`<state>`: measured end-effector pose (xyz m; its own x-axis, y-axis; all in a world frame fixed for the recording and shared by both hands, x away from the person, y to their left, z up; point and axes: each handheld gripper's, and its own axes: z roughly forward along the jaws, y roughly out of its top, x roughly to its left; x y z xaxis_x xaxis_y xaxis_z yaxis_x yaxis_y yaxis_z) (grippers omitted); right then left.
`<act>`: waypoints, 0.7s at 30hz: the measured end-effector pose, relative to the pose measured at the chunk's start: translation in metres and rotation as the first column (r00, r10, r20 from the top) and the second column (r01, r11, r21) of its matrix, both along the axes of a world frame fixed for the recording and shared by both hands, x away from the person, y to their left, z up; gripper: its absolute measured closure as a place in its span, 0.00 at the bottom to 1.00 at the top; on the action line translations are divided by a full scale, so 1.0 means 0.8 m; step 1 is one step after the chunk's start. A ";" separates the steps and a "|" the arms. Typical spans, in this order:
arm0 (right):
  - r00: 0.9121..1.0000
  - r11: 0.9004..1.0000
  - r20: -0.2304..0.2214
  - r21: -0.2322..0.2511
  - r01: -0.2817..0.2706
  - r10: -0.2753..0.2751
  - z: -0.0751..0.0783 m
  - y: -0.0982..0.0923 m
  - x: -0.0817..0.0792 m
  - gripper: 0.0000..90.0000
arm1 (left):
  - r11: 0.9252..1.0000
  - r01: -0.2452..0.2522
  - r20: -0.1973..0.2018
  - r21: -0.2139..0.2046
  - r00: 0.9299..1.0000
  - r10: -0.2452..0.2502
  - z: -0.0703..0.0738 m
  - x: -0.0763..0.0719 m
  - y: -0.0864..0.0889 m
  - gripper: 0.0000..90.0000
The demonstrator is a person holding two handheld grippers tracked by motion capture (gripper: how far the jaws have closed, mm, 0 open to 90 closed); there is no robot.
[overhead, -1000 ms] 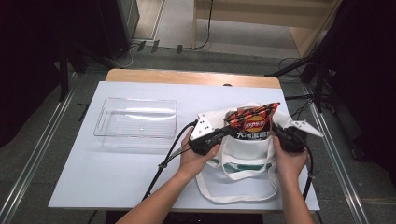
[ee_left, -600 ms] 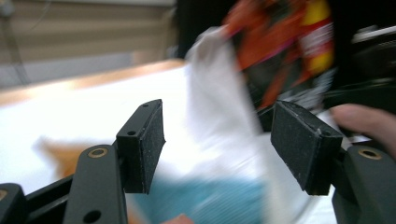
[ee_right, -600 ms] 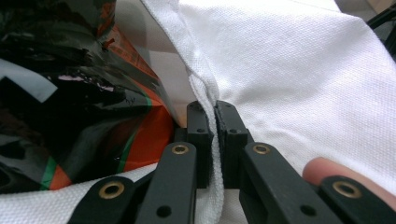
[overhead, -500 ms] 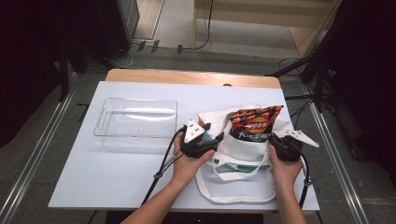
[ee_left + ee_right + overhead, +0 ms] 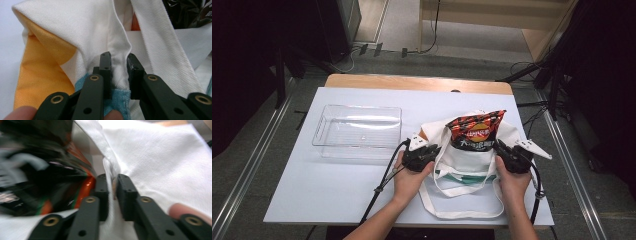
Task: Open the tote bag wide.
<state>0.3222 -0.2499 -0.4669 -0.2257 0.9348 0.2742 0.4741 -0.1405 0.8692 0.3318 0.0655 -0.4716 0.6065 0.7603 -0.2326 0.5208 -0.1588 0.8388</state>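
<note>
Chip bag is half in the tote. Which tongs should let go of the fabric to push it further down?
Probably right. The right tongs pinch the tote bag rim directly beside the chip bag; the left tongs grip the bag's outer edge, with a strap between.

Bare table [image 5: 337,185] before tray [image 5: 357,131]

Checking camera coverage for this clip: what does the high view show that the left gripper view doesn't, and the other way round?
High view alone: the clear plastic tray, the chip bag standing in the tote bag, and the right gripper at the bag's far edge. Left gripper view alone: the yellow lining and a fold of white cloth between the closing jaws. Both: the tote and the left gripper.
</note>
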 end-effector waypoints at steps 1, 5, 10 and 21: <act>0.999 1.000 0.029 -0.006 0.014 -0.014 0.005 -0.001 -0.008 0.77 | 1.000 -0.001 -0.001 0.013 1.000 0.001 -0.001 0.000 -0.001 0.88; 0.987 0.995 0.128 -0.004 0.098 -0.096 0.031 0.002 -0.050 0.78 | 0.999 -0.003 0.014 0.039 1.000 0.002 -0.001 -0.002 -0.004 0.88; 0.977 0.998 0.210 -0.042 0.036 -0.026 0.050 0.020 -0.082 1.00 | 0.999 -0.006 0.015 0.034 1.000 0.005 -0.001 -0.003 -0.004 0.89; 1.000 0.998 0.021 -0.070 -0.008 0.009 0.016 0.040 -0.053 1.00 | 0.999 -0.010 0.049 0.054 0.999 0.007 -0.002 -0.008 -0.005 0.88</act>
